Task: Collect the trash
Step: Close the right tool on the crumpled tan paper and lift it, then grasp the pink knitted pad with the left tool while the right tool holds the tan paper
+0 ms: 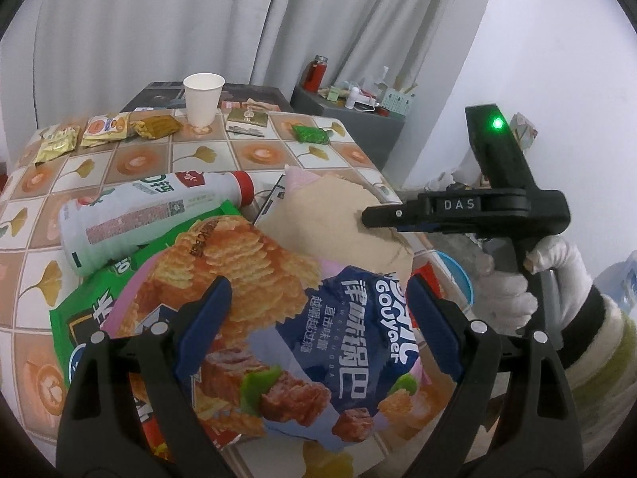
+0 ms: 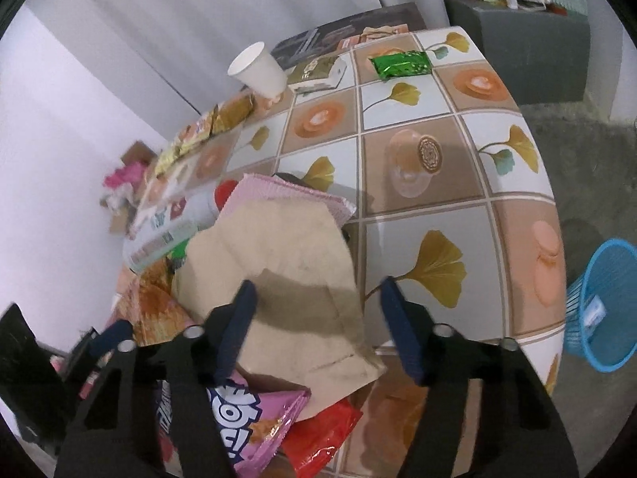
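Note:
A heap of trash lies on the tiled tablecloth (image 2: 438, 207). My left gripper (image 1: 316, 304) stands open low over a pink and blue crisp bag (image 1: 278, 279), which reaches past both fingers. Behind that bag lie a white milk bottle (image 1: 139, 219) with a red cap and a green packet (image 1: 79, 310). My right gripper (image 2: 318, 318) is open astride the near end of a brown paper bag (image 2: 278, 263); its right pad stands clear of the paper. In the left wrist view the right gripper (image 1: 370, 215) hangs over the brown paper bag (image 1: 330, 215), held by a white-gloved hand (image 1: 505, 298).
A blue mesh basket (image 2: 601, 310) stands on the floor past the table's right edge. At the far end of the table are a white paper cup (image 1: 203, 97), a green wrapper (image 2: 400, 63) and several small snack packets (image 1: 99, 131). Pink (image 2: 247, 430) and red packets (image 2: 322, 434) lie below the paper bag.

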`<action>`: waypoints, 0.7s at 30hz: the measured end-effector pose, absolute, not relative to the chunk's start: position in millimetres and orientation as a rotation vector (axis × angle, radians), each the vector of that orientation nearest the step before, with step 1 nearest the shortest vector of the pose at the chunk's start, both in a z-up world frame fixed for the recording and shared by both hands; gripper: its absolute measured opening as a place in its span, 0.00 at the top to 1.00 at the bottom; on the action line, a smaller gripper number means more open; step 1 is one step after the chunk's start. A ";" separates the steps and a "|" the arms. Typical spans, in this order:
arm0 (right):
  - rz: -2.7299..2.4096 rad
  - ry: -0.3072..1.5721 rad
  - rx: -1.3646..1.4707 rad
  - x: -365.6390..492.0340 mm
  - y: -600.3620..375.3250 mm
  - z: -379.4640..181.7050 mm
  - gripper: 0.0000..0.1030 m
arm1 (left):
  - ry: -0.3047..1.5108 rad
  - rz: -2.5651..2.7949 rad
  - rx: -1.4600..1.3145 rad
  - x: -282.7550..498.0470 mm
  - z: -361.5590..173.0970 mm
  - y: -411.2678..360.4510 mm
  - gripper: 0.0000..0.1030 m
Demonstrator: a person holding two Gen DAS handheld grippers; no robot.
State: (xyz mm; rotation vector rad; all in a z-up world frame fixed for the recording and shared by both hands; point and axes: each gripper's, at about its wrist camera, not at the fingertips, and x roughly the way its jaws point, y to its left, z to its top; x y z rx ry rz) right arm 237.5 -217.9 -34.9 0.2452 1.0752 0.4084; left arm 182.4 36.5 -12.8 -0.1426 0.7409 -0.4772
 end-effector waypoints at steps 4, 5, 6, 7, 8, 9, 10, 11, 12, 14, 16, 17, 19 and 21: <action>0.388 1.070 0.177 231.5 -211.5 -28.9 0.74 | 0.746 -0.477 -0.139 185.6 -14.8 34.8 0.17; 0.388 1.061 0.163 229.3 -209.8 -26.2 0.79 | 0.746 -0.477 -0.140 186.2 -15.0 34.8 0.17; 0.387 1.054 0.157 227.7 -209.4 -24.0 0.86 | 0.747 -0.476 -0.140 186.6 -14.9 34.6 0.17; 0.385 1.049 0.153 226.6 -209.0 -21.9 0.90 | 0.747 -0.476 -0.140 186.6 -14.8 34.7 0.17; 0.380 1.037 0.149 224.4 -209.5 -18.1 0.91 | 0.747 -0.475 -0.139 186.9 -14.9 34.7 0.17; 0.377 1.022 0.147 223.9 -210.0 -14.2 0.93 | 0.747 -0.473 -0.137 187.2 -15.1 34.8 0.17; 0.377 1.010 0.145 222.5 -209.6 -11.3 0.94 | 0.748 -0.471 -0.135 187.3 -15.5 34.8 0.17; 0.378 0.995 0.144 220.2 -210.4 -7.1 0.94 | 0.748 -0.468 -0.134 187.8 -16.4 35.1 0.17; 0.377 0.973 0.145 218.4 -211.2 -1.4 0.95 | 0.749 -0.466 -0.133 188.1 -17.1 35.3 0.17; 0.376 0.931 0.153 214.4 -214.6 9.8 0.95 | 0.751 -0.462 -0.130 187.8 -18.2 35.3 0.17; 0.373 0.898 0.164 212.3 -217.0 18.3 0.95 | 0.750 -0.459 -0.126 187.1 -18.6 35.0 0.17; 0.368 0.882 0.172 211.5 -219.9 22.4 0.95 | 0.751 -0.458 -0.124 186.3 -18.4 34.7 0.17; 0.363 0.843 0.199 209.2 -227.5 32.7 0.95 | 0.751 -0.458 -0.127 185.4 -17.5 35.1 0.17; 0.370 0.810 0.232 207.4 -235.1 41.6 0.95 | 0.751 -0.456 -0.128 185.6 -16.2 35.9 0.17</action>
